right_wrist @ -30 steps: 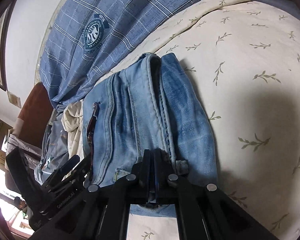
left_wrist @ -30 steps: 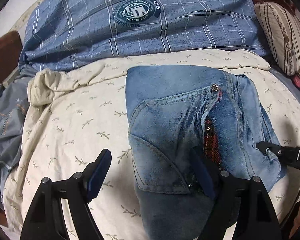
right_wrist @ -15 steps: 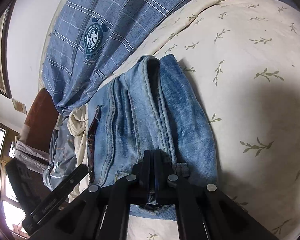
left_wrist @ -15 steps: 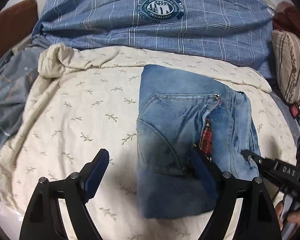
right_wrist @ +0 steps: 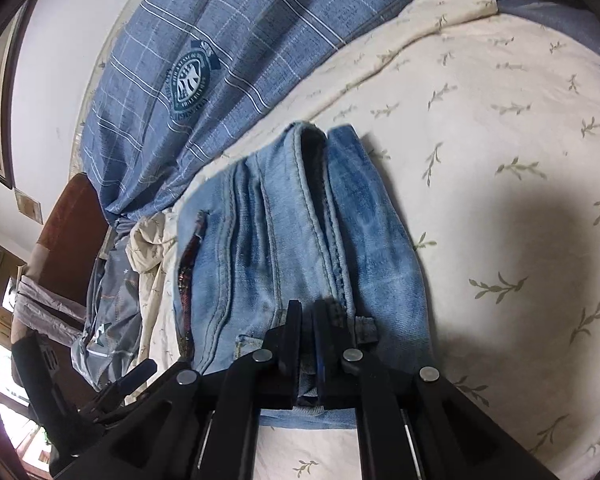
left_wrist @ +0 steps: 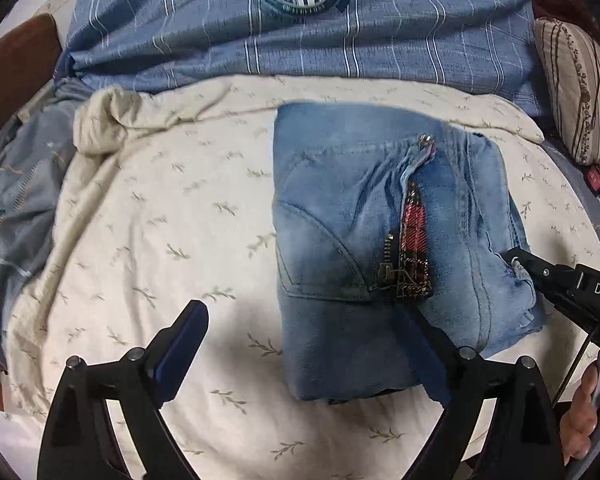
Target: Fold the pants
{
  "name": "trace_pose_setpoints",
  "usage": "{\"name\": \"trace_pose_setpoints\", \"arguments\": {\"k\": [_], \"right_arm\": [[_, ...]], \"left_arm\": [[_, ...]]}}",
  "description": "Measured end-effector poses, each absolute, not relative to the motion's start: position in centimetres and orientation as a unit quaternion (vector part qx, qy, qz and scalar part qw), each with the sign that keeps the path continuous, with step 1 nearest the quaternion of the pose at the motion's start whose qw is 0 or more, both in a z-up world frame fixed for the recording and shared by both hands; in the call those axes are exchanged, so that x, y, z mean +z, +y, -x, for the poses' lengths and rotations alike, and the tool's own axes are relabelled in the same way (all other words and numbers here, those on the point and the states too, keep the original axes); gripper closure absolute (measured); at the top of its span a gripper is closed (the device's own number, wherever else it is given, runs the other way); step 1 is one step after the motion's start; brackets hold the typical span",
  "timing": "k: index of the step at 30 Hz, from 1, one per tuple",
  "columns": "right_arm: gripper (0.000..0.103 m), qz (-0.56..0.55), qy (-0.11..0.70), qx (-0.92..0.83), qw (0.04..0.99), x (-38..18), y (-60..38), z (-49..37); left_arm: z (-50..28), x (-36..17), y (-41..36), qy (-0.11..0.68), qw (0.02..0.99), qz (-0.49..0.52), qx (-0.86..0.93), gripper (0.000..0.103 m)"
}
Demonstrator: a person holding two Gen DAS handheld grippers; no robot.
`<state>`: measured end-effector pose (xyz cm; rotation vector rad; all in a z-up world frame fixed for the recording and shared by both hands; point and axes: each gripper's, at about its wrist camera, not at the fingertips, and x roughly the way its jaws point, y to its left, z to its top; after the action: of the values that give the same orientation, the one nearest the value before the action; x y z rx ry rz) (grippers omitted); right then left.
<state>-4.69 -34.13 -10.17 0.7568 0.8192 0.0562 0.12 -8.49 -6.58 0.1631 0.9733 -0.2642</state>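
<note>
A pair of light blue jeans lies folded into a compact rectangle on a cream bedsheet printed with small olive sprigs. The fly faces up, its zipper open and showing a strip of red plaid lining. The left gripper hangs above the near edge of the bundle, its jaws wide apart and opening further; one finger sits over bare sheet to the left, the other over the denim, and neither pad presses on the cloth. The right gripper comes in from the right side and is nearly closed, its two narrow fingers pinching a fold of denim at the near right corner of the jeans. A person's fingers show at the lower right, wrapped around that tool's handle. Along the far side of the bed lies a blue plaid quilt with an oval crest. A striped pillow rests at the far right.
</note>
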Motion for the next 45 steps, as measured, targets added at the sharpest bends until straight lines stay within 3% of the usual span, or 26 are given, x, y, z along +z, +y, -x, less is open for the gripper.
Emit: {"name": "trace_pose_setpoints", "arguments": {"k": [10, 27, 38, 39, 41, 42, 43, 45], "right_arm": [[0.093, -0.346, 0.309, 0.050, 0.884, -6.6, -32.6, 5.1], [0.094, -0.327, 0.400, 0.056, 0.854, -9.7, -31.0, 2.6], [0.093, -0.365, 0.320, 0.075, 0.871, -6.5, -33.9, 4.9], [0.088, -0.371, 0.314, 0.071, 0.871, -6.4, -34.5, 5.1], [0.069, -0.385, 0.303, 0.054, 0.870, -6.3, -35.8, 5.7], [0.038, -0.396, 0.298, 0.044, 0.868, -6.3, -36.4, 6.0], [0.022, -0.410, 0.287, 0.036, 0.865, -6.3, -37.0, 6.5], [0.022, -0.423, 0.267, 0.027, 0.865, -6.2, -38.3, 7.3]], "left_arm": [[0.5, -1.7, -6.6, 0.421, 0.896, -0.073, -0.118, 0.009], [-1.5, -7.9, -8.4, 0.479, 0.863, -0.106, -0.120, 0.009], [-1.8, -2.4, -4.0, 0.419, 0.898, -0.057, -0.124, 0.009], [-2.1, -2.0, -3.5, 0.416, 0.900, -0.050, -0.122, 0.009], [-2.8, -1.5, -2.6, 0.417, 0.900, -0.036, -0.121, 0.009], [-3.1, -1.4, -2.1, 0.419, 0.899, -0.025, -0.121, 0.009], [-3.3, -1.4, -1.8, 0.421, 0.899, -0.016, -0.122, 0.009], [-4.0, -1.5, -1.1, 0.429, 0.895, 0.003, -0.124, 0.009]]}}
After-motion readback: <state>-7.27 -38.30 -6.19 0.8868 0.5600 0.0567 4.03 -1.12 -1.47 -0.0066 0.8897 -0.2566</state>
